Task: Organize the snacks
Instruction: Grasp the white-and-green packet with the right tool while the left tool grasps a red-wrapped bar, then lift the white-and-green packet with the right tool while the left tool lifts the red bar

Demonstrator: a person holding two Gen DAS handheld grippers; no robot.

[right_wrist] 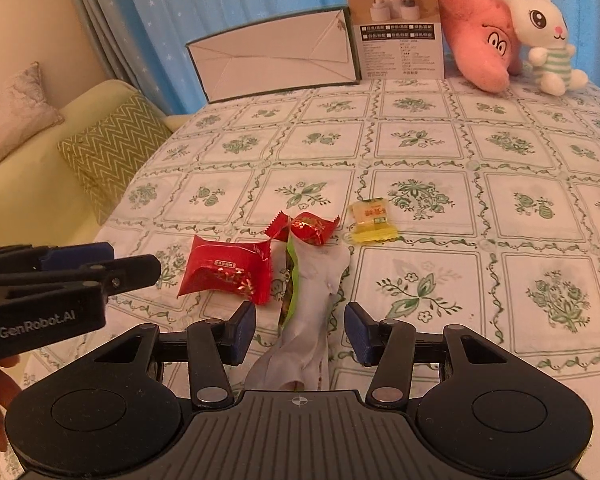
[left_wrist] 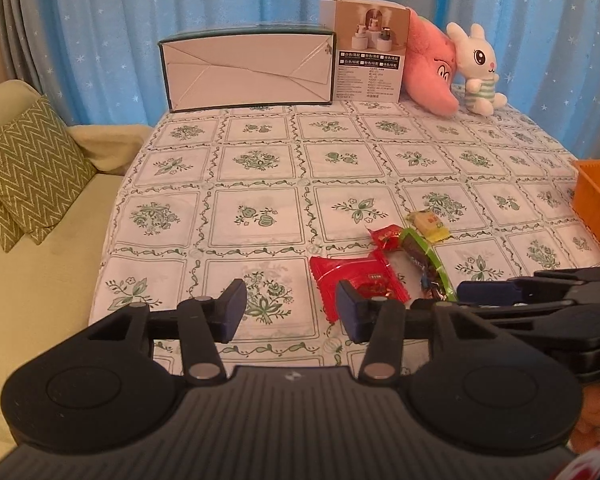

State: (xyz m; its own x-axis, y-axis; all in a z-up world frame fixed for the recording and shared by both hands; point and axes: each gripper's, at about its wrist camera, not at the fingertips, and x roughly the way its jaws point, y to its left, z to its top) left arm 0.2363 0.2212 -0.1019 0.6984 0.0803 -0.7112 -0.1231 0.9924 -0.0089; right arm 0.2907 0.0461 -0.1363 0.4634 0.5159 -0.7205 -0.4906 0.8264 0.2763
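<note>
From the left wrist we see our left gripper (left_wrist: 290,306) with its jaws apart over the floral tablecloth (left_wrist: 260,168), nothing between them. The flat red snack packet (left_wrist: 352,276) lies just ahead of its right finger, the green-edged wrapper (left_wrist: 424,256) and yellow candy (left_wrist: 430,222) beyond to the right.

From the right wrist, our right gripper (right_wrist: 300,330) stands apart around a pale wrapper (right_wrist: 316,304) (pads not touching it). The red twisted candy (right_wrist: 308,228) sits ahead.
</note>
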